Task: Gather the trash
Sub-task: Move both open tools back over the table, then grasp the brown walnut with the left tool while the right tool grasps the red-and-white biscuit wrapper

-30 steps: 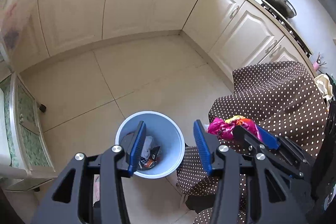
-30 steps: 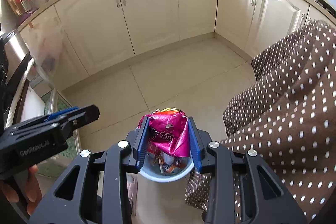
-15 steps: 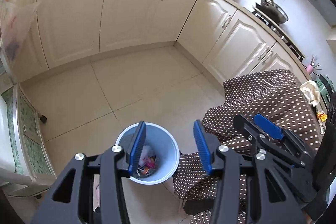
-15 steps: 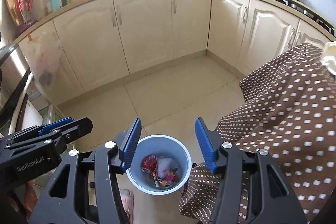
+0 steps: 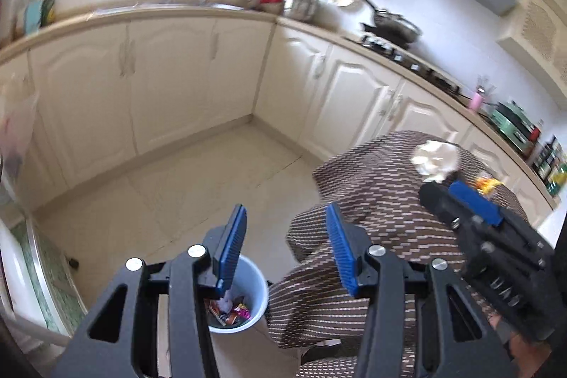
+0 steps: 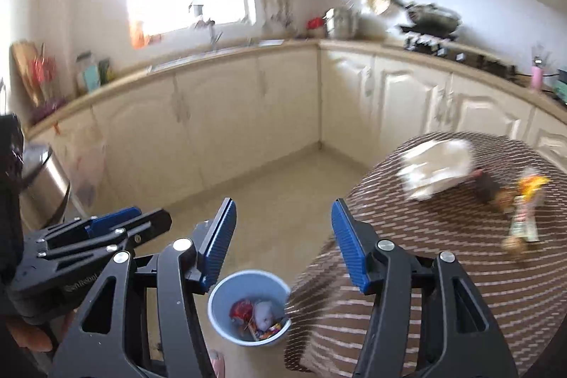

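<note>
Cream-cabinet kitchen, pale tiled floor [image 6: 283, 186]; blue bin [image 6: 248, 307] (wrappers inside) beside the dotted brown tablecloth [image 6: 443, 254]. Left gripper [image 5: 285, 250] and right gripper [image 6: 281, 243] empty, jaws apart, the right's just opening. Remaining trash [image 6: 436, 170] lies on the cloth

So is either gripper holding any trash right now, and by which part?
Nothing is held. The left gripper is empty, and the right gripper is empty, its jaws having just opened. The wrappers lie in the bin.

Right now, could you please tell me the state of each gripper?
Left gripper: open, holding nothing.
Right gripper: open, empty; its fingers have just been opening.
</note>
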`<state>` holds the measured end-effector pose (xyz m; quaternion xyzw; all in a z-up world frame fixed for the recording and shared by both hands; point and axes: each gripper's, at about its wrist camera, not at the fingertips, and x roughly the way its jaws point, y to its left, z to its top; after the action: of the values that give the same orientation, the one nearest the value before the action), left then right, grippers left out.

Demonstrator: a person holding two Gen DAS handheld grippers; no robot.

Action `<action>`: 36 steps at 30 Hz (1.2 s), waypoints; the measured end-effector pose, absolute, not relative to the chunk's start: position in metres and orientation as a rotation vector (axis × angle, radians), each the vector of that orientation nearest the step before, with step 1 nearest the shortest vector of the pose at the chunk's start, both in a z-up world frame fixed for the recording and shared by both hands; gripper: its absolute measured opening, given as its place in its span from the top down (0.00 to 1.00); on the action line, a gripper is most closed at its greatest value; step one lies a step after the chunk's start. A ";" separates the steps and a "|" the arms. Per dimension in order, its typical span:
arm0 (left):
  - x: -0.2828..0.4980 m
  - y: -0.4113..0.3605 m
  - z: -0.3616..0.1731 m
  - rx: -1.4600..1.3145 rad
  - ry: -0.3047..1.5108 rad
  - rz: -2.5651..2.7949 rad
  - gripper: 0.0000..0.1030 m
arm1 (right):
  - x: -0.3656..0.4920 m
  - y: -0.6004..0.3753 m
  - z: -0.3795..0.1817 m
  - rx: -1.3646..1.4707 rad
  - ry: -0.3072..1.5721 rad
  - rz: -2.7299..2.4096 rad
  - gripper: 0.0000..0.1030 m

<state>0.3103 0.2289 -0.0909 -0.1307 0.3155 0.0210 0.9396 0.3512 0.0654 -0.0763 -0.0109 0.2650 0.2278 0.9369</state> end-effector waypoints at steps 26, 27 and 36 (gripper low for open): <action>0.424 -0.090 -0.116 0.016 0.875 -0.380 0.55 | 0.376 -0.222 -0.089 0.127 0.584 0.038 0.42; 0.427 -0.092 -0.119 0.017 0.878 -0.379 0.55 | 0.378 -0.225 -0.091 0.129 0.590 0.037 0.42; 0.440 -0.082 -0.124 -0.012 0.863 -0.358 0.79 | 0.399 -0.229 -0.098 0.125 0.634 0.052 0.42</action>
<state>0.4395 -0.0817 -0.1243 -0.0056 0.4161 -0.1728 0.8927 0.3986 -0.2294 -0.0982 0.0613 0.3115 0.0255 0.9479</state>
